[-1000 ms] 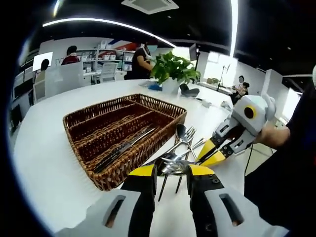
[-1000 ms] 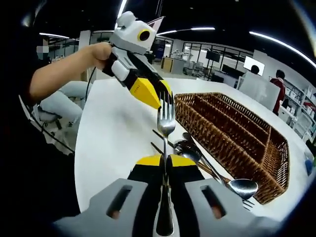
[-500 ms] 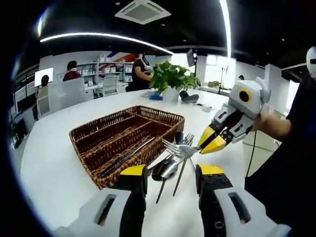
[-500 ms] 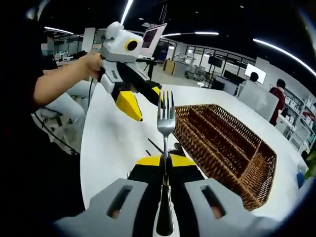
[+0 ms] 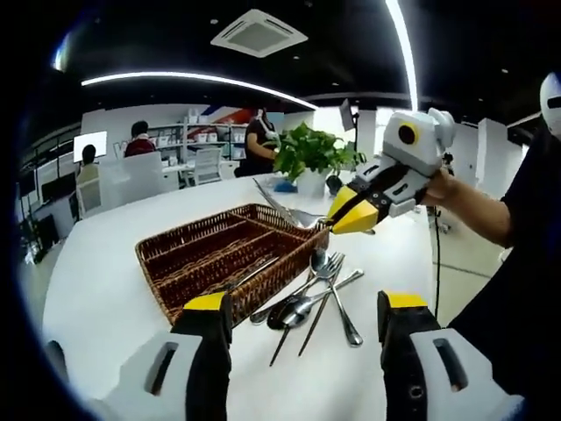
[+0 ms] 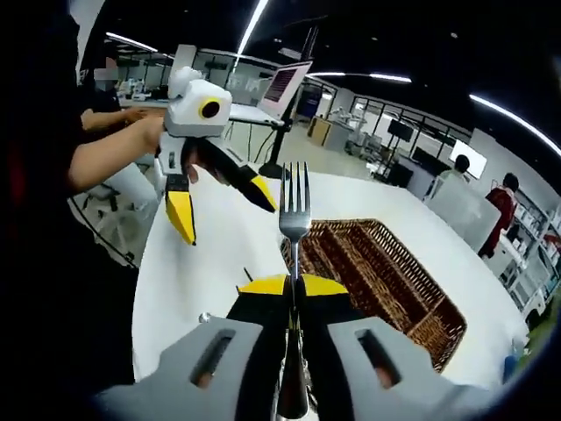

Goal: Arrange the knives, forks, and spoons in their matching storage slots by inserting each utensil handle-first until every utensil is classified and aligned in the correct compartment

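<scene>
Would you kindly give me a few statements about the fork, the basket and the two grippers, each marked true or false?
1. The right gripper is shut on a fork whose tines point away from it. True.
2. The left gripper holds a spoon. False: its jaws stand wide apart with nothing between them.
3. The wicker basket stands on a white table. True.
4. All the cutlery is already in the basket. False: the loose spoons and forks lie on the table beside it.
5. A potted plant stands on the table beyond the basket. True.
</scene>
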`<state>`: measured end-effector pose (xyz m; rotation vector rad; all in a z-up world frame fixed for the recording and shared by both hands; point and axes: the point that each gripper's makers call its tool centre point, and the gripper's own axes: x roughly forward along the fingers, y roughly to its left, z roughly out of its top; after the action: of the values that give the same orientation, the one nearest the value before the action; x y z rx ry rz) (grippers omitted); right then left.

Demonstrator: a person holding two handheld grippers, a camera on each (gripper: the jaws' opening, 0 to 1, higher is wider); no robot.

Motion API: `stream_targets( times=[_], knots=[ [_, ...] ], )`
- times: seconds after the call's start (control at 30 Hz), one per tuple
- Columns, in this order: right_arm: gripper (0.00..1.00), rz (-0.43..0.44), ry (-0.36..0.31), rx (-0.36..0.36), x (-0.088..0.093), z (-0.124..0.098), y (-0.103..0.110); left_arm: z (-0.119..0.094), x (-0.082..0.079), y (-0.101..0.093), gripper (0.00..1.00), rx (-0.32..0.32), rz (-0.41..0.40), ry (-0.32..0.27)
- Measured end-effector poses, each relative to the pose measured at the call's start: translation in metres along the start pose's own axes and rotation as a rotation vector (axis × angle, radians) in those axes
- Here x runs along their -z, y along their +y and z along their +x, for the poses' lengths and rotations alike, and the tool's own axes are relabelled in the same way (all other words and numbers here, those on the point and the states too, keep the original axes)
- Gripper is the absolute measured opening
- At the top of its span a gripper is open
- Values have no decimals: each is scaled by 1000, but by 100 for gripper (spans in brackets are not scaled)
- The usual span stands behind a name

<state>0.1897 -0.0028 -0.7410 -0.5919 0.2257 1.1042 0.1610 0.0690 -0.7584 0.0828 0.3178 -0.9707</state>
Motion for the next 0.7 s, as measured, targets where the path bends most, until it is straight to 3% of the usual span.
stream_targets(
  times=[0.23, 0.53, 0.7],
  knots=[
    [2, -65, 18, -37, -3, 6, -27, -4, -9, 1, 81, -23, 10, -31],
    [2, -168, 74, -113, -1, 21, -56, -5, -2, 9, 89, -70, -24, -16],
    [2, -176, 108, -158, 1, 32, -77, -5, 0, 13, 92, -91, -47, -11]
  ],
)
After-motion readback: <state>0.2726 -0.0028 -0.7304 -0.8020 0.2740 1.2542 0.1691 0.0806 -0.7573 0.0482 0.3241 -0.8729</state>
